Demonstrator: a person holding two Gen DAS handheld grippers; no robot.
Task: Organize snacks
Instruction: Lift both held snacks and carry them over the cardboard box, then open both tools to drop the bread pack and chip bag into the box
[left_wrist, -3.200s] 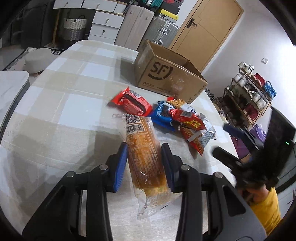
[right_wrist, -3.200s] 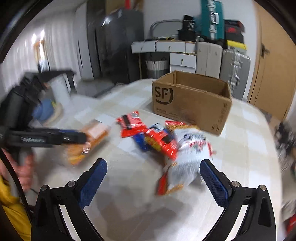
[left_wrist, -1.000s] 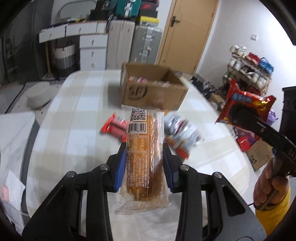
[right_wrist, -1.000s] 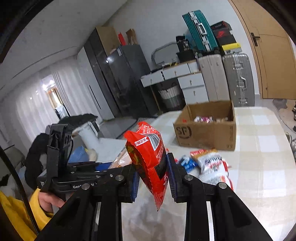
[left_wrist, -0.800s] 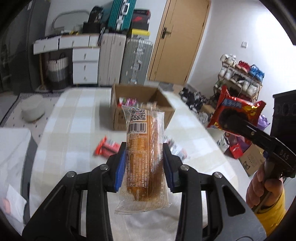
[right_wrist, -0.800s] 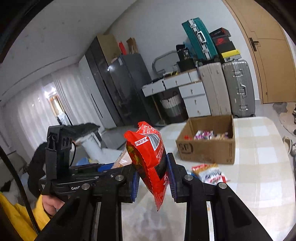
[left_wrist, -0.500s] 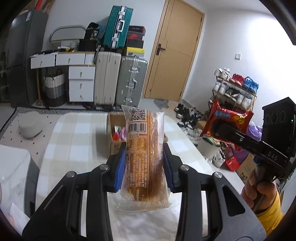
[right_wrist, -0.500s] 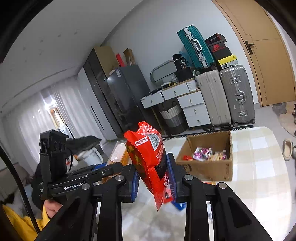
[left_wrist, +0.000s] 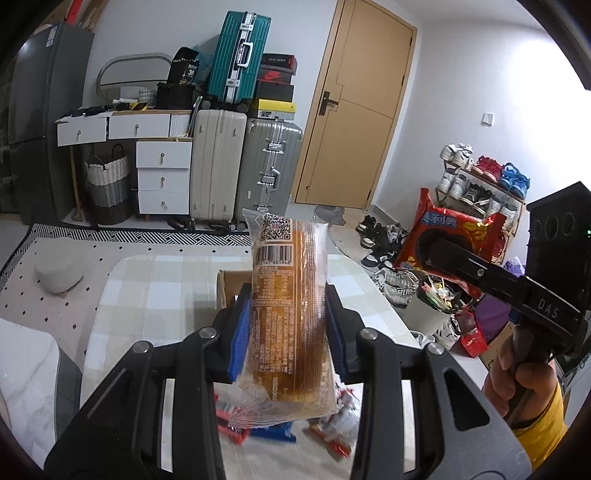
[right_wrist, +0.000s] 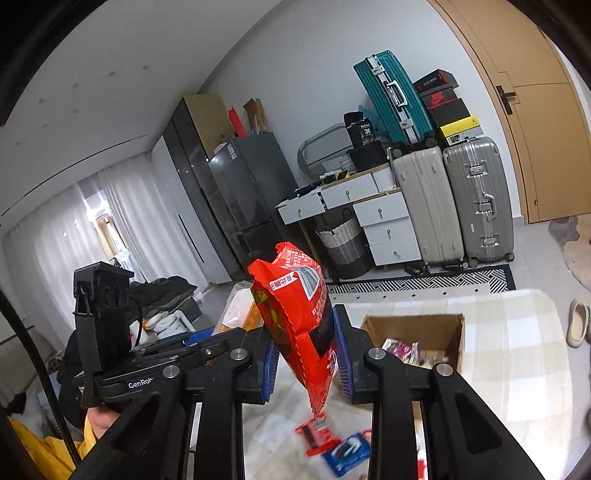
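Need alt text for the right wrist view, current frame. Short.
The right gripper is shut on a red crinkled snack bag, held upright above a checked tablecloth table. Ahead sits an open brown cardboard box with wrapped snacks inside; loose red and blue packets lie below. At left, the left gripper holds a clear-wrapped bread pack.

bread pack (left_wrist: 288, 314) upright, red bag (right_wrist: 299, 317) tilted — both aloft

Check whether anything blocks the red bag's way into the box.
Nothing visible does. The right gripper holds the red bag in the air, and the box beyond it stands open-topped, with snacks low inside.
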